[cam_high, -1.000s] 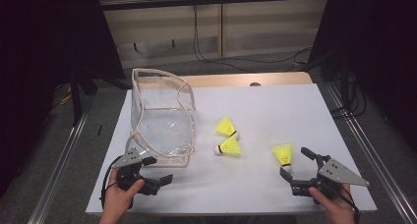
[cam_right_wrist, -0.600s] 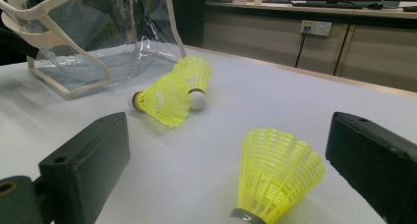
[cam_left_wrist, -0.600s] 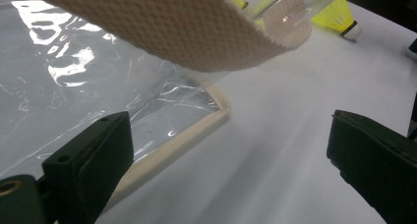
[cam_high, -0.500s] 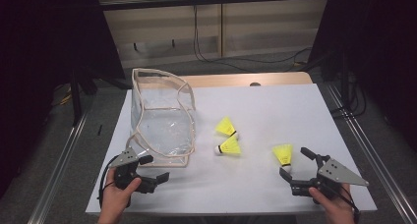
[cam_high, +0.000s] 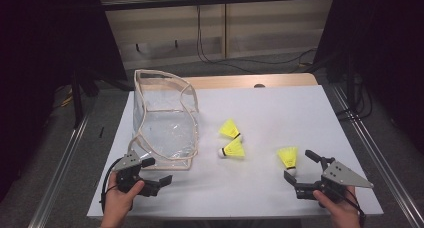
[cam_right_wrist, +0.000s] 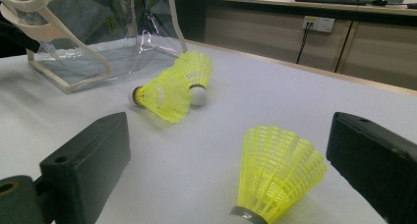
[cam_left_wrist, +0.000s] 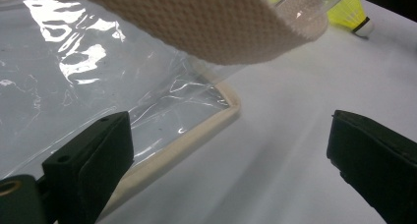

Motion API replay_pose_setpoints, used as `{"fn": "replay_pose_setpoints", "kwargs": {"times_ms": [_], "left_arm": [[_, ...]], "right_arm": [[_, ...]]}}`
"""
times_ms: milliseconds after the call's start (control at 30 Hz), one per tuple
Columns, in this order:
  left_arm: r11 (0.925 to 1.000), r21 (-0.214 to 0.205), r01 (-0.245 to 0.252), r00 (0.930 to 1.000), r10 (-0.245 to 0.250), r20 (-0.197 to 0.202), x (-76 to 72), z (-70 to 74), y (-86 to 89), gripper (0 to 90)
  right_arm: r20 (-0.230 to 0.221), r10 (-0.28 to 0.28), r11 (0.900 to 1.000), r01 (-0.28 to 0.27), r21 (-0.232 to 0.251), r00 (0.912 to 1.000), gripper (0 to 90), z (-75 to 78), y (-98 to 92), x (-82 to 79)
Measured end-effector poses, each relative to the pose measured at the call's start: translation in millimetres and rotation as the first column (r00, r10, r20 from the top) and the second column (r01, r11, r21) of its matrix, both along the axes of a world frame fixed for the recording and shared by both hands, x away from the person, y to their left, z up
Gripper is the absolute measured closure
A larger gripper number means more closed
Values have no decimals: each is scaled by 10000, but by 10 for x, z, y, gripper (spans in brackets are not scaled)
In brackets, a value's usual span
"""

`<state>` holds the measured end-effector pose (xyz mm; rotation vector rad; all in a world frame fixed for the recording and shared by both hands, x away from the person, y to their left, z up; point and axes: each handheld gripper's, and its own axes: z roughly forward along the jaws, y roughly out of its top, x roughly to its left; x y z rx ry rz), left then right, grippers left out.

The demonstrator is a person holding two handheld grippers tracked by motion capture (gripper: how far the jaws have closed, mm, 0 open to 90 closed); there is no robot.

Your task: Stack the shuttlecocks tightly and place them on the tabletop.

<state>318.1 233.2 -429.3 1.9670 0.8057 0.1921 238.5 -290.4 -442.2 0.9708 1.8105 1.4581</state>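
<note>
On the white surface [cam_high: 270, 113] a clear bag [cam_high: 165, 120] with beige trim stands open at the left. Two yellow shuttlecocks [cam_high: 231, 139] lie touching just right of it, and a third shuttlecock [cam_high: 288, 158] stands on its cork near the front right. Left tongs [cam_high: 155, 174] rest by the bag's near corner, jaws wide apart and empty. Right tongs [cam_high: 302, 167] sit with jaws apart on either side of the third shuttlecock, not touching it.
</note>
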Motion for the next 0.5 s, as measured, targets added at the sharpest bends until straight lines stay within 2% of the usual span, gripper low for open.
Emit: {"fn": "replay_pose_setpoints", "kwargs": {"times_ms": [100, 167, 200, 400, 467, 500], "left_arm": [[9999, 68, -78, 9999, 78, 76, 5, -2, 12, 37], [9999, -35, -100, 9999, 100, -95, -7, 0, 12, 37], [9999, 47, -109, 9999, 109, 58, 1, 0, 16, 36], [9999, 15, -142, 9999, 142, 41, 5, -6, 14, 37], [9998, 117, -169, 9999, 169, 30, 10, -2, 22, 37], [9999, 21, -169, 9999, 169, 36, 9, -7, 21, 37]], "right_arm": [[-39, 32, 9999, -32, -97, 10000, 27, 2, 3, 4], [-66, 68, 9999, -69, -83, 10000, 26, -1, 5, 9], [-159, 56, 10000, -57, -65, 9999, 26, -4, 7, 7], [-270, 69, 9999, -71, -71, 9996, 27, -4, 18, 19], [-349, 126, 9999, -129, -75, 9993, 27, -7, 29, 29], [-363, 140, 9999, -143, -69, 9992, 27, -6, 32, 35]]}}
